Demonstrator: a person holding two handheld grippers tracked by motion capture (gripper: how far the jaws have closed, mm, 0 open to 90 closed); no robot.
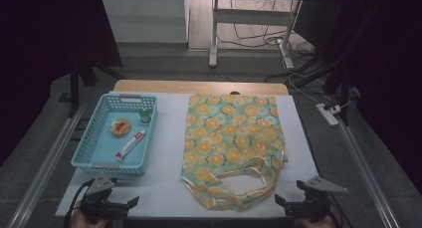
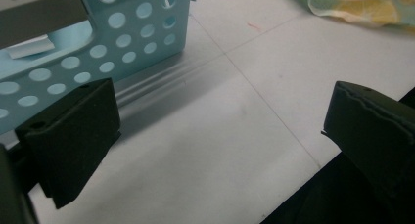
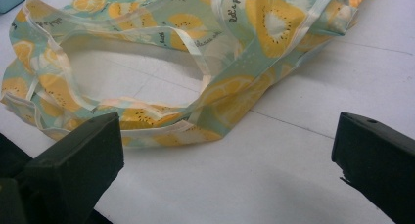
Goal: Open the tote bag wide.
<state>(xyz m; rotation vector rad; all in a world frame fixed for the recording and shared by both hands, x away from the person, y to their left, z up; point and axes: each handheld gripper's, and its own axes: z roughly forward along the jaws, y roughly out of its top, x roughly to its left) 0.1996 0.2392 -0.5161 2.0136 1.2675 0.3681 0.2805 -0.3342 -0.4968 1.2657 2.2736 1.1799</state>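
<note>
A tote bag (image 1: pixel 234 133) printed with yellow fruit slices lies flat on the white mat (image 1: pixel 164 163), its handles toward me. To its left stands a light blue perforated basket (image 1: pixel 84 148) holding a red-and-white tube (image 1: pixel 130 144), a round yellow item (image 1: pixel 120 127) and a small green-capped bottle (image 1: pixel 145 115). My left gripper (image 1: pixel 130 204) rests open at the mat's near left edge; in the left gripper view its gripper (image 2: pixel 220 101) faces the basket (image 2: pixel 122 43) corner. My right gripper (image 1: pixel 281 200) sits open at the near right, and in the right gripper view the gripper (image 3: pixel 227 121) faces the bag (image 3: pixel 161 43) handles.
The mat covers a wooden table (image 1: pixel 199 86). Metal rails run along both sides of it. Behind it stand a desk frame (image 1: pixel 214 34) and floor cables, and a power strip (image 1: pixel 328 113) lies on the floor at the right.
</note>
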